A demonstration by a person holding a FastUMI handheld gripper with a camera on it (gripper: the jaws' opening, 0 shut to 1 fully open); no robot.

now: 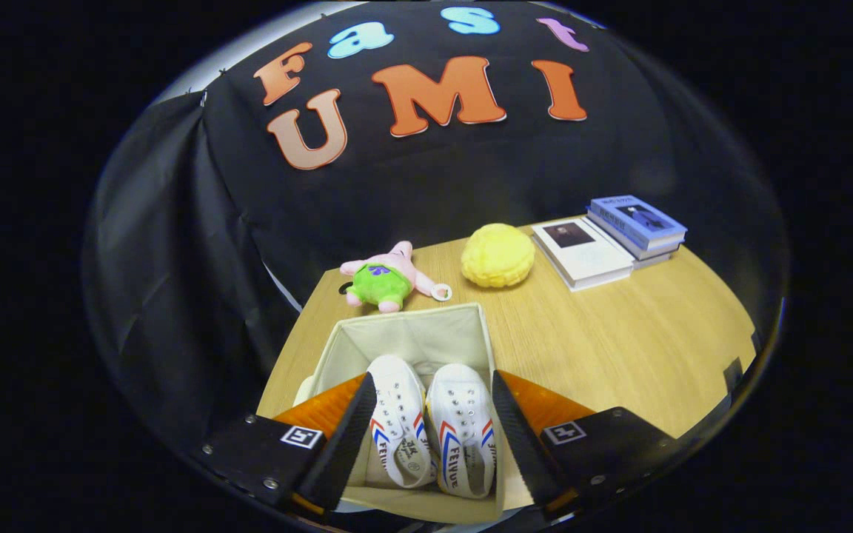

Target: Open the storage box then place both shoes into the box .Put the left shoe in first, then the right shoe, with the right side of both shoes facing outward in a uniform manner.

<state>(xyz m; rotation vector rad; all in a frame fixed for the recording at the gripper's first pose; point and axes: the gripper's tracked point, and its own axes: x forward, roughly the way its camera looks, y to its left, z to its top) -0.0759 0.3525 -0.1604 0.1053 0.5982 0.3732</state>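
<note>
Shoes (430,426) sit side by side inside the open storage box (412,333), tongs (426,437) spread wide above, gripping nothing.

Two shoes (430,429) side by side in storage box (404,337) on surface (619,348); plush toy (386,277), cushion (497,255), books (608,244) behind box; jaws spread, flanking shoes.
</note>
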